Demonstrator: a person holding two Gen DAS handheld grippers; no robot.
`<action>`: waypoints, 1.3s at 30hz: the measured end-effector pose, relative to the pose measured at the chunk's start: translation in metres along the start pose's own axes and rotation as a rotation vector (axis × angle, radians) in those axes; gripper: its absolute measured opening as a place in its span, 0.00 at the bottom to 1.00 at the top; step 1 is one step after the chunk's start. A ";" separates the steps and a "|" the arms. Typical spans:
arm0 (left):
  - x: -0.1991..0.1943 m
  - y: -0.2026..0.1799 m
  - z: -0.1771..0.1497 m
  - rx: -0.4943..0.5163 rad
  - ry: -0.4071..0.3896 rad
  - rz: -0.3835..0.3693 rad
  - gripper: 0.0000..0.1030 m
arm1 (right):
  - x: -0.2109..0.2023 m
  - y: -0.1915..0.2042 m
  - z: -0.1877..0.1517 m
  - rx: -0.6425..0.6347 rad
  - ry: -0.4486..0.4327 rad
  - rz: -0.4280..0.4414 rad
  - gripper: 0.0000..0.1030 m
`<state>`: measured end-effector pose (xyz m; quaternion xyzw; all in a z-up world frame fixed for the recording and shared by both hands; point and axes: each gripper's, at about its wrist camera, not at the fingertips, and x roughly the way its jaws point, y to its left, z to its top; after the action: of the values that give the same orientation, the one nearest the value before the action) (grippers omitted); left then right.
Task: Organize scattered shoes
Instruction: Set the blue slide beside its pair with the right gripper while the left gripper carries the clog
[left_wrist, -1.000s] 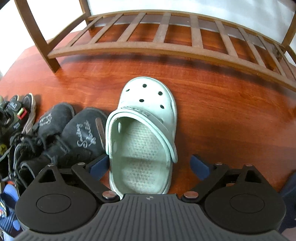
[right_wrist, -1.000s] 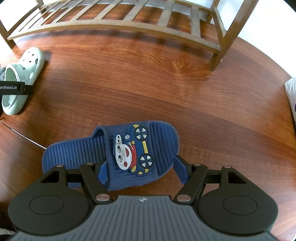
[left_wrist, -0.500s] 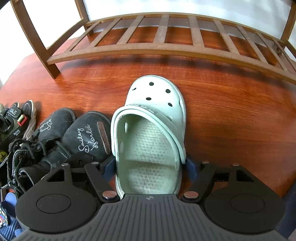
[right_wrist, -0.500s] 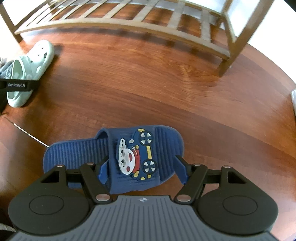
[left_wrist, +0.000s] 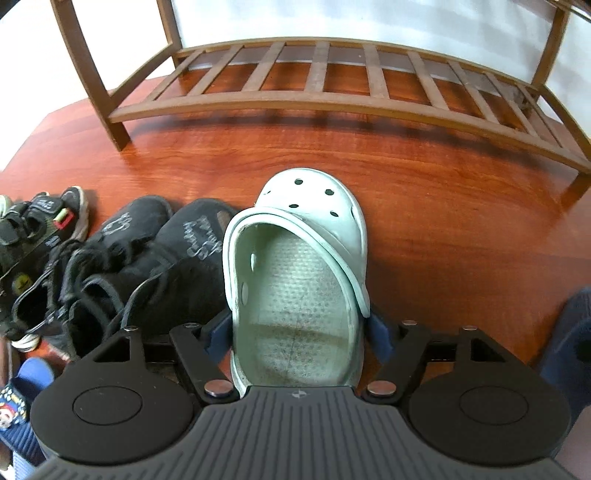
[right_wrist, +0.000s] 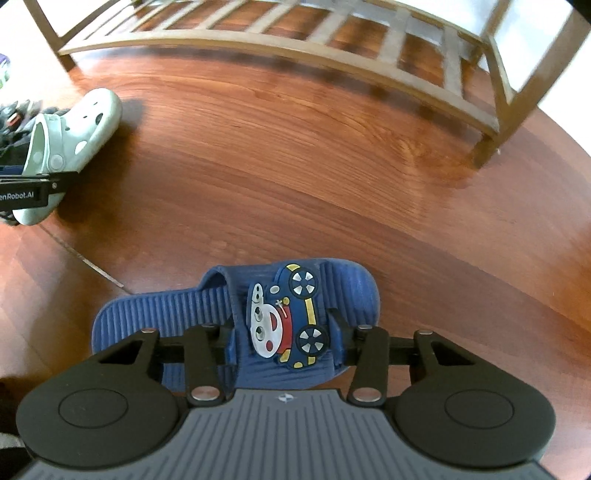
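— Where was the pale green clog (left_wrist: 295, 280)?

— Pinched at its heel between the left gripper (left_wrist: 297, 328)'s blue pads, toe pointing ahead toward the wooden shoe rack (left_wrist: 332, 88); black boots (left_wrist: 155, 258) lay just left of the tongs.

— And the blue car slipper (right_wrist: 273, 325)?

— Between the right gripper (right_wrist: 282, 341)'s jaws, which were closing on its strap; bare wood floor (right_wrist: 332, 166) stretched ahead.
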<state>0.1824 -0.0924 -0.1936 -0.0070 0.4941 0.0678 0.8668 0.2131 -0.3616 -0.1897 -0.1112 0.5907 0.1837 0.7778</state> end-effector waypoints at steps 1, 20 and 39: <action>-0.005 0.002 -0.004 0.000 -0.004 -0.002 0.71 | -0.002 0.004 0.000 -0.009 -0.004 0.005 0.48; -0.117 0.053 -0.095 -0.002 -0.100 0.035 0.72 | -0.014 0.125 0.013 -0.302 -0.025 0.125 0.48; -0.175 0.144 -0.143 -0.203 -0.102 0.144 0.71 | -0.013 0.255 0.014 -0.496 -0.008 0.254 0.48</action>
<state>-0.0458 0.0193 -0.1094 -0.0560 0.4392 0.1796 0.8785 0.1160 -0.1269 -0.1616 -0.2226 0.5338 0.4191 0.6999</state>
